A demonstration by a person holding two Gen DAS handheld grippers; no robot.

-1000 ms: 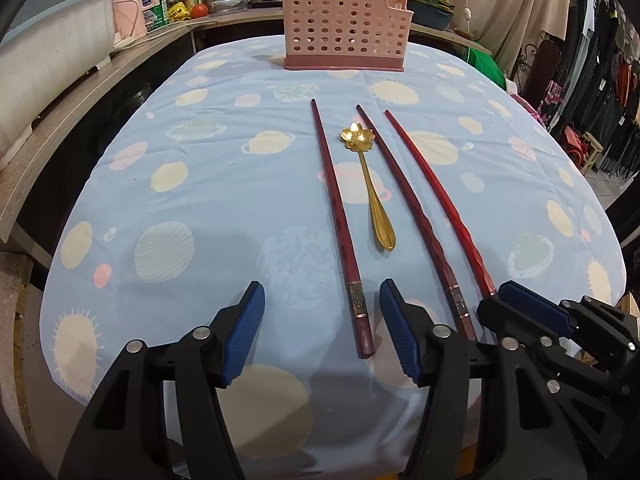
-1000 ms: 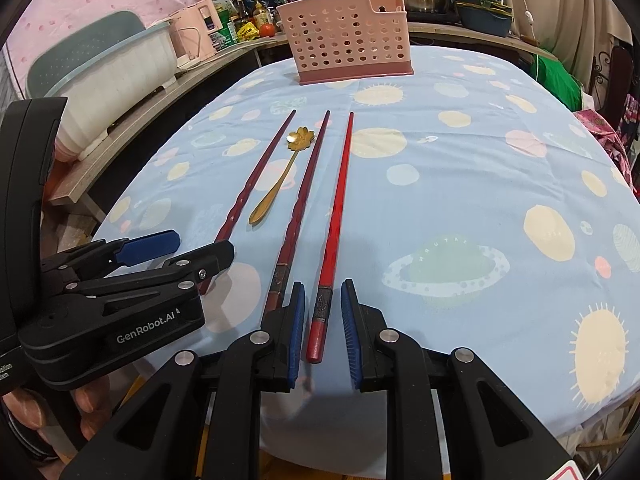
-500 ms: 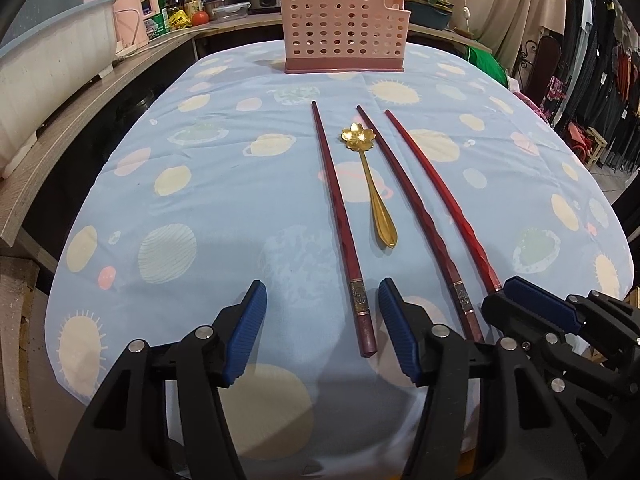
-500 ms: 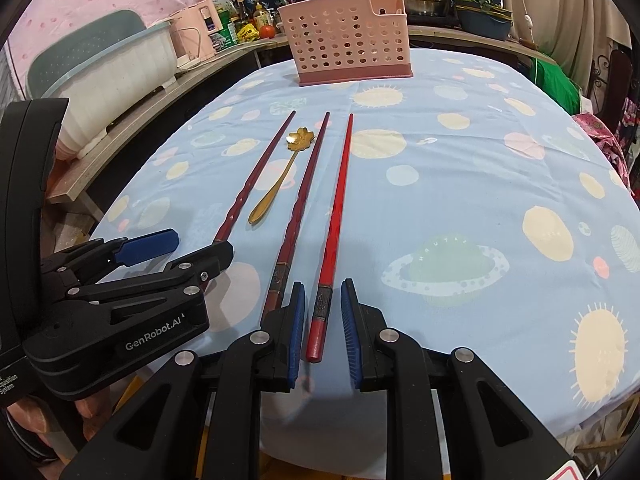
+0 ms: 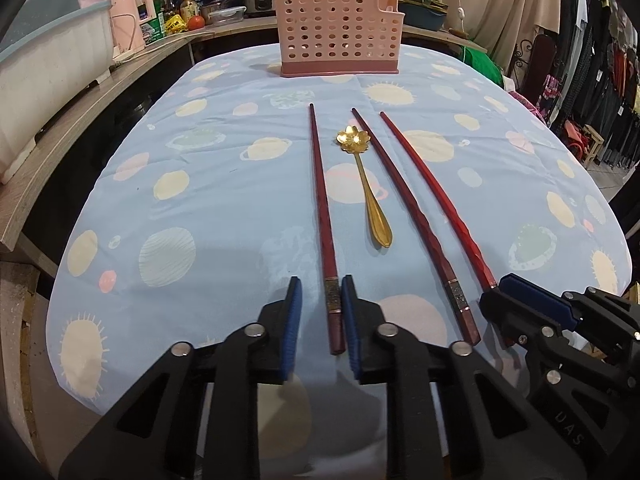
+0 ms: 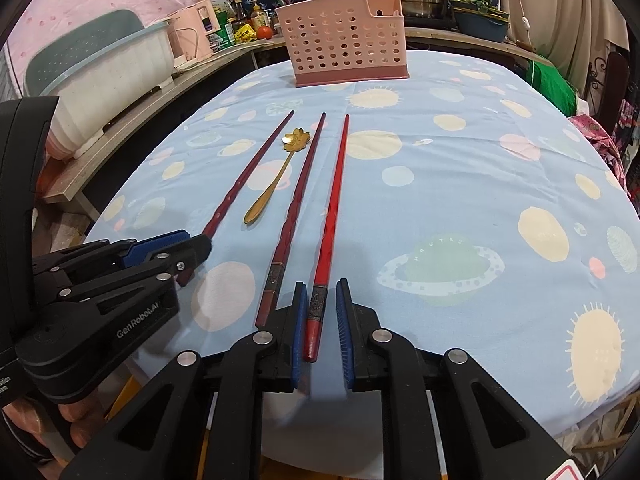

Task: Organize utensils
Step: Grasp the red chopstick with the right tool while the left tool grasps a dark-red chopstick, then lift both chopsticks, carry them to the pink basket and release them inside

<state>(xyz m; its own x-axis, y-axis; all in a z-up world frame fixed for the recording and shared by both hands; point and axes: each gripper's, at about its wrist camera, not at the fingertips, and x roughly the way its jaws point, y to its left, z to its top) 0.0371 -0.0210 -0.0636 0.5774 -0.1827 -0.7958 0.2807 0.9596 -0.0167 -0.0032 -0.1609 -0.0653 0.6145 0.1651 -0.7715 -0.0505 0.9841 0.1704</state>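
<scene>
On a desk (image 5: 224,216) under a pale blue cloth printed with planets and suns, three long chopsticks and a gold spoon (image 5: 366,184) lie side by side, their length running from the near edge toward the far end, where a pink perforated basket (image 5: 338,36) stands upright. The left claw (image 5: 320,316) has just been closing and now sits narrow around the near end of the dark red chopstick (image 5: 322,216) at the left of the row; its right blue pad touches the stick, while a thin strip of cloth shows between the stick and the left pad. The right claw (image 6: 319,316) has also just been closing, with the near end of the bright red chopstick (image 6: 334,204) at the right of the row between its pads; the left pad lies against the stick and a sliver of gap shows at the right pad. The middle chopstick (image 6: 294,216) lies untouched between them, just right of the spoon, whose flower-shaped bowl points toward the basket.
</scene>
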